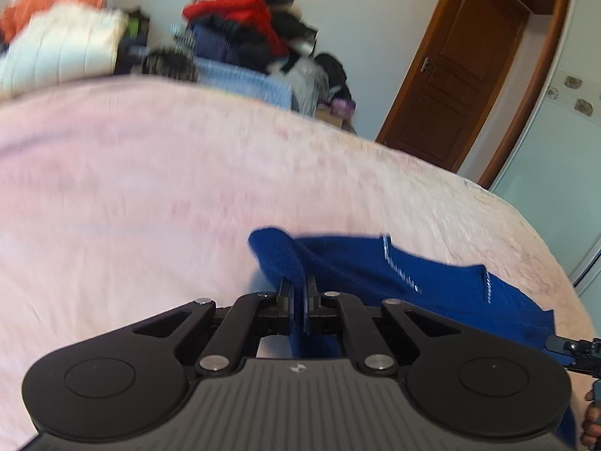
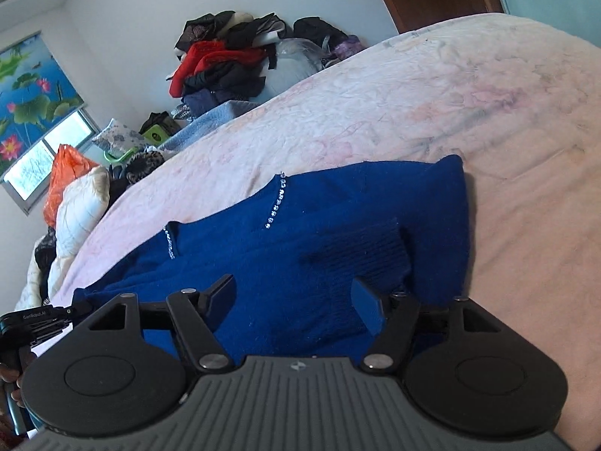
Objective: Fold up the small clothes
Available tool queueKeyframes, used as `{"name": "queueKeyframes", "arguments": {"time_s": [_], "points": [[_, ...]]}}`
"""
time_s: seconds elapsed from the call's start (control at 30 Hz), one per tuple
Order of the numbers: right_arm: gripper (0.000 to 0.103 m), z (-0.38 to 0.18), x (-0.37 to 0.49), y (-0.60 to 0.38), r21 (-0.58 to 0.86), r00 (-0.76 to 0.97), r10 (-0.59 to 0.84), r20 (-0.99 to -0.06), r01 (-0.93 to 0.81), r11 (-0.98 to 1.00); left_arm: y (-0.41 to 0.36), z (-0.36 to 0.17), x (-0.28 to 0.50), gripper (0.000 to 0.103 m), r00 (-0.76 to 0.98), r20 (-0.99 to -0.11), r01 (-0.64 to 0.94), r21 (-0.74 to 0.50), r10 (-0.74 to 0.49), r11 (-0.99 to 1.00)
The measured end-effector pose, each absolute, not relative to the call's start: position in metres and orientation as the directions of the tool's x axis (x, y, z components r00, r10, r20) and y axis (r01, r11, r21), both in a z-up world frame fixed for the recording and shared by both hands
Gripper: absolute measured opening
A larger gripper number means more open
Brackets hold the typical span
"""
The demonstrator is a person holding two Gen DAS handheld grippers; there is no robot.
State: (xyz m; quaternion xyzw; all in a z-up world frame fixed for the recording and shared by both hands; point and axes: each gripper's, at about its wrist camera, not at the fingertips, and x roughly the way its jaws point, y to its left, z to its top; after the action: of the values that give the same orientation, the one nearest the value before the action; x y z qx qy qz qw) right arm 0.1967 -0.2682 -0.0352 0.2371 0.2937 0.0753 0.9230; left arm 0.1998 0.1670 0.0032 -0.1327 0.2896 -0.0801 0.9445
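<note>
Currently the blue sweater (image 2: 319, 233) lies spread on the pink bed cover (image 2: 432, 94). Left gripper (image 1: 299, 293) is clenched on a raised fold of it; right gripper (image 2: 296, 293) is released, jaws wide over the knit, pads not pressing.

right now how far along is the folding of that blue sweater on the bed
Early to midway. Done: the blue sweater lies on the pink bedspread with one ribbed sleeve cuff already laid across the body. In hand: the left tool is shut on a fold of the sweater's edge; the right tool hangs open above the cloth, holding nothing. Left: the remaining folds, since it is no compact bundle yet.
</note>
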Motion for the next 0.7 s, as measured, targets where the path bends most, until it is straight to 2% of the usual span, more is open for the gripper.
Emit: {"name": "queueKeyframes", "arguments": {"time_s": [0.1,0.23,0.33,0.5,0.63,0.67,0.7], "points": [[0.083,-0.037,0.197,-0.261,0.456,0.814,0.281,-0.508,-0.022,0.89,0.155,0.009,0.209,0.004,0.848,-0.516,0.059,-0.133,-0.12,0.989],[0.084,-0.037,0.197,-0.257,0.436,0.814,0.268,-0.514,-0.021,0.9,0.141,-0.016,0.222,0.004,0.802,-0.594,0.083,0.009,-0.061,0.997],[0.083,-0.032,0.194,-0.258,0.43,0.814,0.262,-0.518,-0.017,0.903,0.137,-0.019,0.214,0.008,0.814,-0.581,0.066,0.092,0.0,0.994],[0.084,-0.021,0.181,-0.276,0.431,0.856,0.194,-0.479,0.037,0.902,0.15,-0.006,0.198,0.009,0.82,-0.567,-0.006,0.123,0.075,0.992],[0.085,-0.019,0.18,-0.295,0.447,0.87,0.145,-0.471,0.094,0.89,0.154,0.001,0.175,0.012,0.822,-0.569,0.05,0.037,-0.021,0.998],[0.085,-0.02,0.182,-0.298,0.461,0.869,0.155,-0.47,0.092,0.883,0.151,-0.001,0.169,0.019,0.814,-0.577,0.083,0.018,-0.057,0.996],[0.084,-0.022,0.185,-0.3,0.47,0.866,0.167,-0.471,0.086,0.878,0.147,-0.003,0.164,0.032,0.805,-0.585,0.125,0.005,-0.098,0.992]]}}
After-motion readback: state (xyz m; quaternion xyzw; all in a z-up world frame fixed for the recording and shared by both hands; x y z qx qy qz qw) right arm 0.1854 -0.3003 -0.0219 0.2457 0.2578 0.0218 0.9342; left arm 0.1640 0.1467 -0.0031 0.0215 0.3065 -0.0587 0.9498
